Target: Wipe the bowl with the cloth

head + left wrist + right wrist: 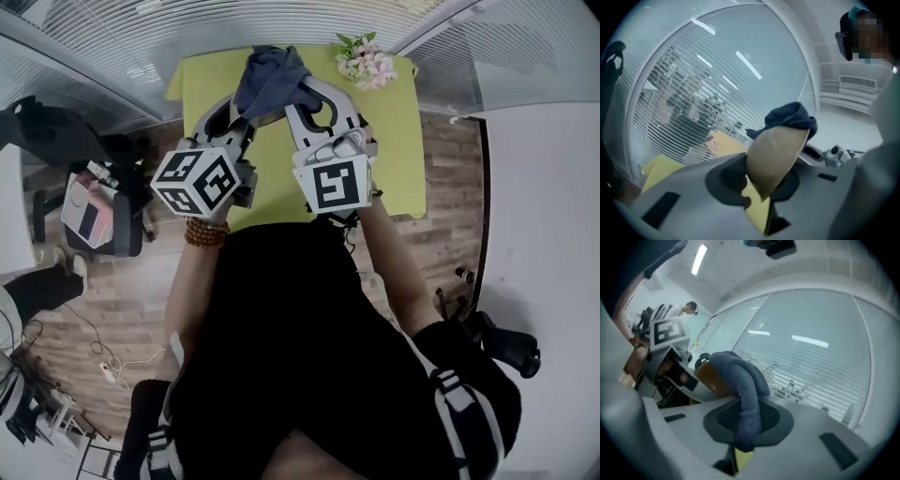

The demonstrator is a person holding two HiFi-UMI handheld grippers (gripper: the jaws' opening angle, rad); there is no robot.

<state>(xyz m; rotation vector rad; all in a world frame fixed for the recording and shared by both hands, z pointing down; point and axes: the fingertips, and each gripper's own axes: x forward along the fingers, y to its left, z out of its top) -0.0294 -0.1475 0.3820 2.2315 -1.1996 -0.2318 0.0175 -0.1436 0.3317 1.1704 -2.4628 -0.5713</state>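
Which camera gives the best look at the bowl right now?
The left gripper view: the bowl sits central, its tan outside and rim clear. The right gripper view shows only a brown sliver of it behind the cloth. In the head view the cloth covers it.

Green table (394,141), wood floor (122,305), slatted glass walls (84,47).

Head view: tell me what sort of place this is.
Probably an office or meeting room. It has glass partition walls lined with slatted blinds, wood-look flooring, and a small yellow-green table with a flower bunch on it.
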